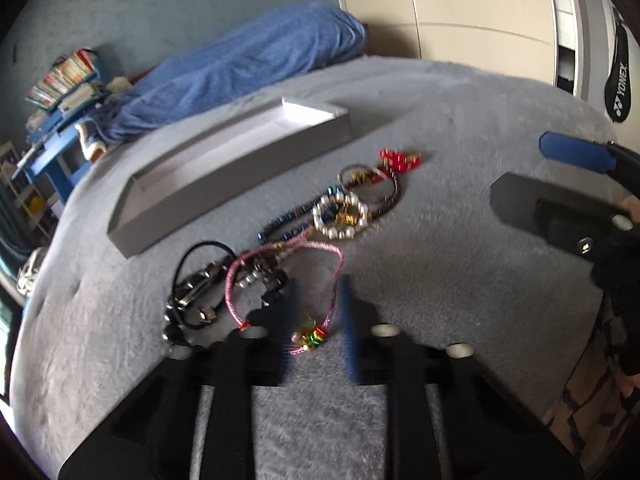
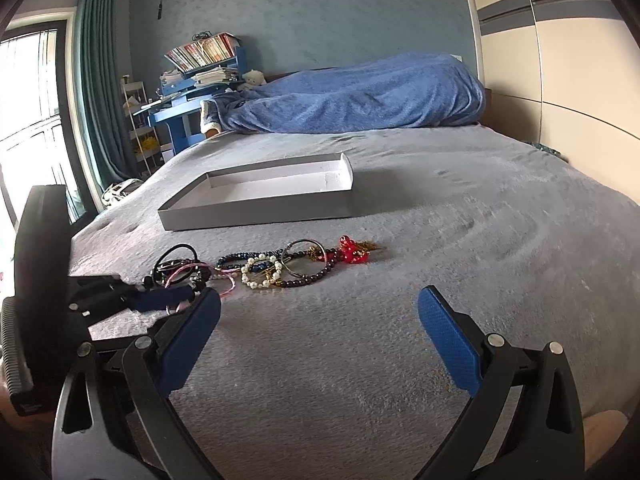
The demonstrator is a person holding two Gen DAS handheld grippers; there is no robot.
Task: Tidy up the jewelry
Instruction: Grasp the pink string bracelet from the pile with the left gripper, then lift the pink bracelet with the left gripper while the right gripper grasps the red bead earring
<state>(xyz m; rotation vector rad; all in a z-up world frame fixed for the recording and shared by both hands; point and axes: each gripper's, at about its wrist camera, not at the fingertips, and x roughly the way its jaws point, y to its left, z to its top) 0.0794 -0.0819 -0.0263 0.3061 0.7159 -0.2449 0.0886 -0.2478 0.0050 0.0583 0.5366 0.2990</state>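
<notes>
Left wrist view: only legible writing was "YONEX" on a black racket bag (image 1: 618,92) by the wardrobe, unseen from the right wrist. My left claw (image 1: 322,300) was pinched onto the pink cord bracelet (image 1: 338,256), though blur left the contact soft. Remaining jewelry (image 1: 340,212) lay in a row on the grey bed (image 1: 440,260), near the empty grey box (image 1: 240,168). Right wrist view alone showed the teal curtain (image 2: 100,100); my right claw (image 2: 320,300) was spread wide, holding nothing.
</notes>
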